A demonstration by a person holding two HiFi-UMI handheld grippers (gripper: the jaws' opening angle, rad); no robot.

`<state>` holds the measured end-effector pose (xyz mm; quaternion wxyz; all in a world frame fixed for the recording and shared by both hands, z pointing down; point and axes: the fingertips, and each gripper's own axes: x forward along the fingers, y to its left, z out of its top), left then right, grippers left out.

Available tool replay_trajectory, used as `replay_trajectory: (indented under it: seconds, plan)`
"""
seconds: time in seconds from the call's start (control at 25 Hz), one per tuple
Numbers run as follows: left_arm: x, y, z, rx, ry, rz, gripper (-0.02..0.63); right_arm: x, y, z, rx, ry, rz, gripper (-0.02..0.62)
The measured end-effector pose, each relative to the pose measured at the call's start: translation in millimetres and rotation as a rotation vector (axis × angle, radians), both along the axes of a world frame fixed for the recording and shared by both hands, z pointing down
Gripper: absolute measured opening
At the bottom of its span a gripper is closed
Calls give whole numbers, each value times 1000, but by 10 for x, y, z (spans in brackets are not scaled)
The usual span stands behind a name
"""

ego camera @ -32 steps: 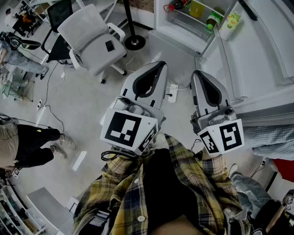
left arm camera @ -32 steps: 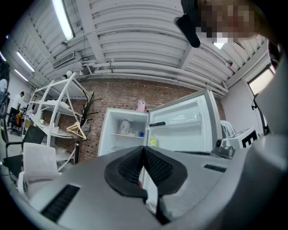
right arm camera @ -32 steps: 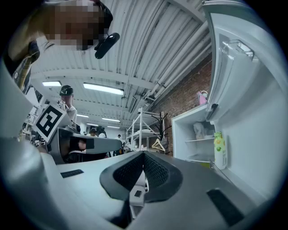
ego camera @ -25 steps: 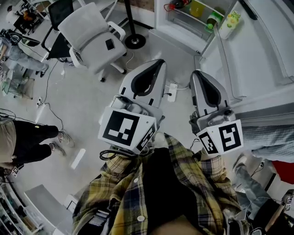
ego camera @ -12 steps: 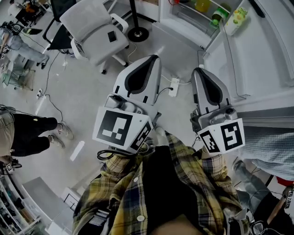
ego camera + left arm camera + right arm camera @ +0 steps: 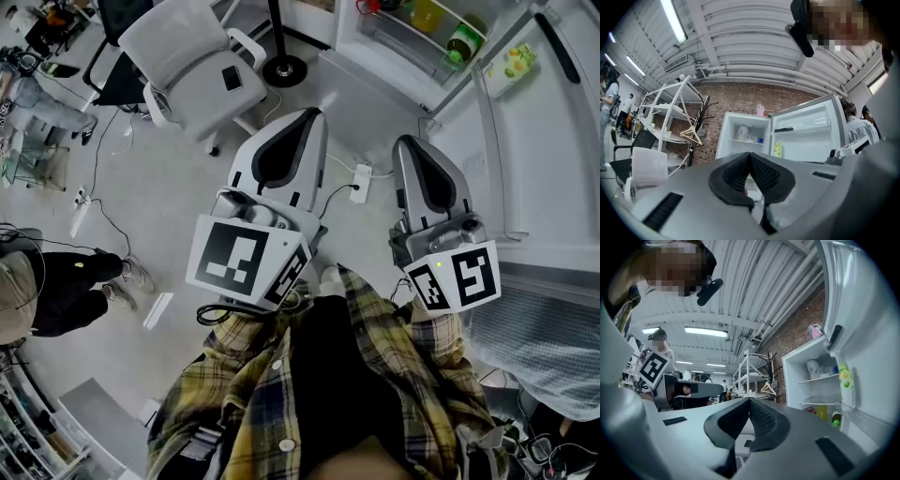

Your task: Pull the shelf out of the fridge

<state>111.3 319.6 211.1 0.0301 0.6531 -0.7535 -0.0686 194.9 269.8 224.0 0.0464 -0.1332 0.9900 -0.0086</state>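
While you stand well short of the fridge (image 6: 330, 37), take the hazards from left to right.

Office chair (image 6: 183, 56): near your left side. Risk: a sidestep on the way in could knock it or catch a castor.

Left gripper (image 6: 314, 116): jaws shut together on nothing, pointing level at the open fridge. Risk: arriving closed, it would butt the shelf edge instead of taking it. Part the jaws before contact.

Power strip (image 6: 359, 181): on the floor between the two grippers, straight across your path. Risk: treading on it or dragging it with a foot as you step forward.

Right gripper (image 6: 406, 142): likewise closed and empty. Same risk as the left one.

Shelf (image 6: 744, 139): seated across the white compartment, well apart from both grippers, with items resting on it that are too small to name. Risk: a tilted or one-sided pull could jam it in its runners or slide the load off the front. An even, level draw from both sides looks safer. Which shelf is meant cannot be told, since the right gripper view shows more than one.

Door (image 6: 562, 159): swung open at the right, with a carton (image 6: 511, 67) in its rack. Risk: your right elbow or the gripper's body brushing the door, swinging it or toppling the carton.
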Motion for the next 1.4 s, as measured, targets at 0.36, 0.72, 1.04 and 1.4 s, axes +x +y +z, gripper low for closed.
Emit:
replay_trajectory:
  seconds: [0.36,0.72,1.04,1.4]
  plan:
    - [-830,-289,-28,-6,-11,69,3,-847,-216,-70,-2,-15,47,17]
    - [-1246,-547,108,-22,9,146,3,-1323,-365,15,-17,-5,96,17]
    - [-1296,-1042,256,-46,37,199,3,-1342,-797,145,-41,31,152,17]
    - [-1297,-1867,140,5,10,168,3,-1358,-1619,67,0,7,118,17]
